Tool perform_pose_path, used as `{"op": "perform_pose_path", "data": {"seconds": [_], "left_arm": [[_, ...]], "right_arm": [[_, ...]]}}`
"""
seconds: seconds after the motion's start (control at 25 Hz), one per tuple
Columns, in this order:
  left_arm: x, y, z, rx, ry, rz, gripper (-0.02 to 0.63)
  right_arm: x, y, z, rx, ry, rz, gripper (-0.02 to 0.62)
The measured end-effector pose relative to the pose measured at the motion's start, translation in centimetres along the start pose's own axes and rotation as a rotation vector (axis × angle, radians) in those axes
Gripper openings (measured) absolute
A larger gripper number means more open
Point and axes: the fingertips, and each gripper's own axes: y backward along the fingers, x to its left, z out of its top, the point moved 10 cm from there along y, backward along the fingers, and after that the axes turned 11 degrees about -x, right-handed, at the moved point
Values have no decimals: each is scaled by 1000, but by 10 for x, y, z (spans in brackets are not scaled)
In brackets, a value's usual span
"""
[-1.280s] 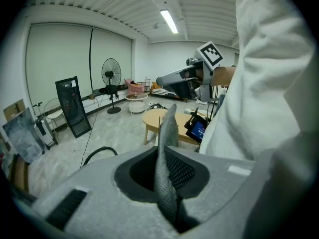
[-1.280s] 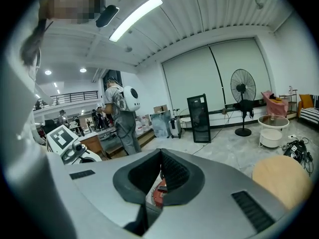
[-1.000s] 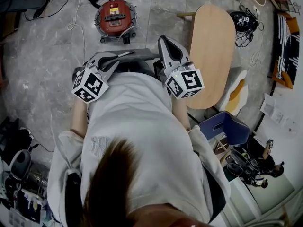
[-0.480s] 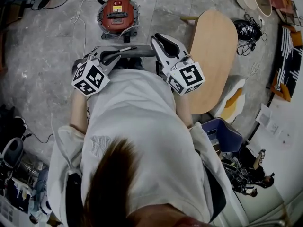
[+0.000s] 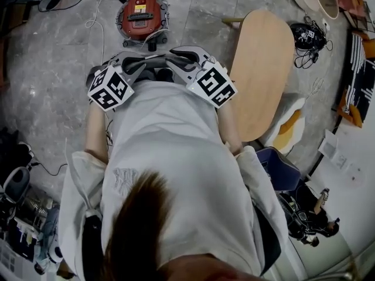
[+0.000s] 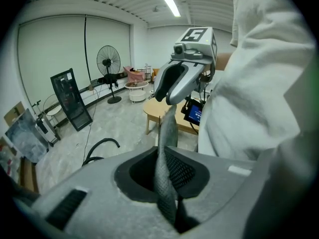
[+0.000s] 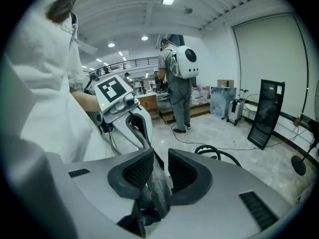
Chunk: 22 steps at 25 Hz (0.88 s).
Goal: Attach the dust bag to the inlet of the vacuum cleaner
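A red canister vacuum cleaner (image 5: 139, 17) stands on the floor ahead of me. Both grippers hang in front of my chest, tips facing each other. The left gripper (image 5: 137, 69) (image 6: 167, 183) is shut on a grey woven dust bag (image 6: 167, 133), which runs up to the right gripper (image 6: 172, 83). In the right gripper view, the right gripper (image 7: 160, 176) has just been opening. Its pads stand apart, with the bag's edge (image 7: 157, 188) loose between them and leaning on the left pad. The bag's far end leads to the left gripper (image 7: 134, 128).
A long oval wooden table (image 5: 261, 69) stands to my right, with a blue chair (image 5: 281, 168) behind it. A black hose (image 7: 214, 151) lies coiled on the floor. A person with a white backpack (image 7: 182, 83) stands beyond. A floor fan (image 6: 108, 66) and a black panel (image 6: 70, 98) line the wall.
The right gripper has dropped and rolled over, its marker cube moving left toward the left gripper. The left gripper has shifted only slightly, still on the bag.
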Motion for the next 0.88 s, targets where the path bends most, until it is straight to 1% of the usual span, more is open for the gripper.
{"op": "perform_pose_path", "data": {"seconds": [0.24,0.44,0.6,0.8,0.88], "left_arm": [[-16,-18,13,12,-5,16,41],[-25,-35,18,30,-22,-9,41],[-26,-48,6,70,-35,-49,41],[-20,-70,-20,113,-39,-110,41],[-16,-78,-33,120,-34,-124,41]], "right_arm": [[-3,11,-15,78,51,82,87],[-6,11,-30,145,75,137,88],[-9,-1,-44,224,109,190,103],[-14,-28,-76,394,145,261,143],[-18,-41,-89,425,139,288,131]]}}
